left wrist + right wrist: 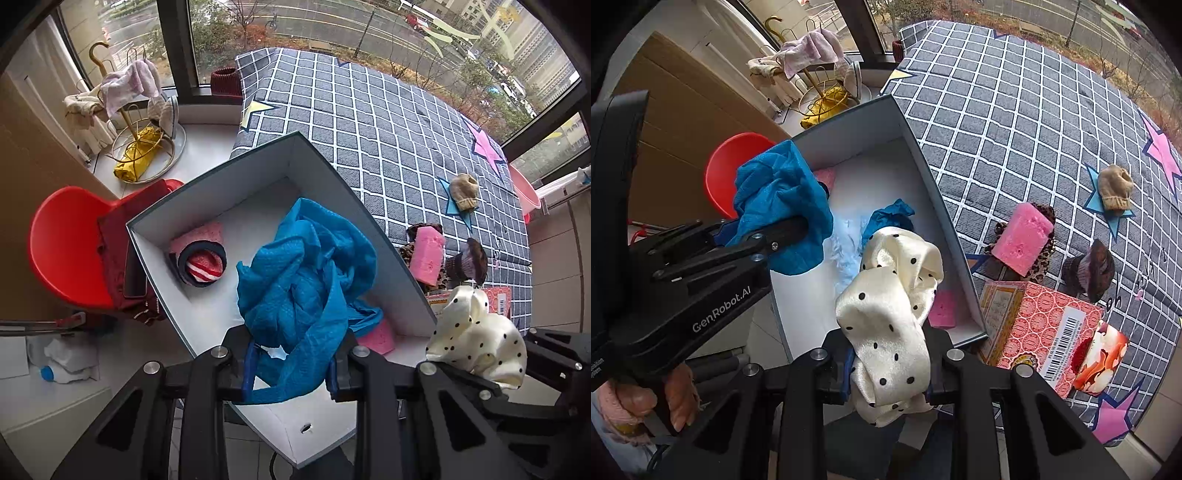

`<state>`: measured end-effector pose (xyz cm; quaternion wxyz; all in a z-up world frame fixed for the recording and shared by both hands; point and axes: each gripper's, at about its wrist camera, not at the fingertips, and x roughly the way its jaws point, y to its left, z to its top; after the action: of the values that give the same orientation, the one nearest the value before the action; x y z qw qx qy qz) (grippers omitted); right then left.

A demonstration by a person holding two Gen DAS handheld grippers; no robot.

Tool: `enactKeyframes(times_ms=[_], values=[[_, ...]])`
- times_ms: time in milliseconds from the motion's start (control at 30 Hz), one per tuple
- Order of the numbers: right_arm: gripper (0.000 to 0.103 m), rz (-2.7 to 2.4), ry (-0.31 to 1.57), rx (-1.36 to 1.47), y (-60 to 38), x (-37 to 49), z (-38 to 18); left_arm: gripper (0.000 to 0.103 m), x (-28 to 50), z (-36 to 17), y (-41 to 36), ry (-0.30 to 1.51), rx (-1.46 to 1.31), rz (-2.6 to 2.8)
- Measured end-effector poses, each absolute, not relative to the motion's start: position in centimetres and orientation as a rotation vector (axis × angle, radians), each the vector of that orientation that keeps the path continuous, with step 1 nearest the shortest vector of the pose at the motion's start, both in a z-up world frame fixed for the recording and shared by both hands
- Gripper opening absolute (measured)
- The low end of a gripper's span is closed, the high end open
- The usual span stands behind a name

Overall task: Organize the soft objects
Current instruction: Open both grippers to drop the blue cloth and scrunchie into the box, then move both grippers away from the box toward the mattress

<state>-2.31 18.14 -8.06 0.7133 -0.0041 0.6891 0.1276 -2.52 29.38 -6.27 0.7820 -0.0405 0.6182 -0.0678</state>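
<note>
Nearest, the left gripper [291, 369] is clamped on a crumpled blue cloth [306, 269], and the right gripper [890, 369] is clamped on a cream dotted scarf [890, 314]. Both bundles hang over an open white box [258, 158] that sits at the edge of a checked blanket [369, 122]. Inside the box lie a pink sponge [942, 309] by the near right wall and a striped roll [205, 266] toward the far left corner. Just right of the box stands a patterned carton [1041, 314]. Beyond it, on the blanket, rest a pink block [1021, 240], a dark hair tie [1089, 269] and a beige mitten [1114, 186]. Left of the box is a red chair [62, 240].
</note>
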Motion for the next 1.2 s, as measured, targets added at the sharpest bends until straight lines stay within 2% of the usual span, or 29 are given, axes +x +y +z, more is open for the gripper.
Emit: enactKeyframes(times_ms=[133, 267, 433, 500, 533, 567, 700, 767, 800, 1200], values=[[0.027, 0.290, 1.542, -0.010, 18.4, -2.0, -8.8, 0.031, -2.1, -6.7, 29.5, 1.343, -0.081, -0.136], [0.027, 0.300, 1.548, -0.011, 18.7, -1.8, -9.3, 0.036, -2.1, -6.9, 29.6, 1.335, -0.087, -0.134], [0.029, 0.322, 1.554, -0.009, 19.1, -1.9, -9.5, 0.070, -1.8, -7.8, 29.9, 1.376, -0.118, -0.142], [0.042, 0.324, 1.553, -0.009, 19.2, -1.9, -9.5, 0.078, -1.6, -8.4, 29.9, 1.409, -0.111, -0.129], [0.057, 0.325, 1.551, -0.007, 19.1, -2.0, -9.5, 0.079, -1.6, -8.6, 29.9, 1.415, -0.095, -0.110], [0.066, 0.326, 1.548, -0.005, 19.1, -2.0, -9.4, 0.079, -1.6, -8.8, 29.9, 1.422, -0.075, -0.084], [0.071, 0.328, 1.528, -0.008, 19.1, -2.1, -8.7, 0.080, -1.5, -9.4, 29.6, 1.446, -0.013, -0.012], [0.098, 0.327, 1.516, -0.002, 19.0, -2.1, -8.4, 0.080, -1.5, -9.6, 29.6, 1.453, 0.005, 0.006], [0.101, 0.329, 1.508, 0.004, 18.9, -2.2, -8.2, 0.080, -1.6, -9.6, 29.6, 1.456, 0.005, 0.002], [0.101, 0.309, 1.481, 0.013, 18.3, -2.6, -7.2, 0.080, -1.6, -8.8, 29.6, 1.453, -0.085, -0.040]])
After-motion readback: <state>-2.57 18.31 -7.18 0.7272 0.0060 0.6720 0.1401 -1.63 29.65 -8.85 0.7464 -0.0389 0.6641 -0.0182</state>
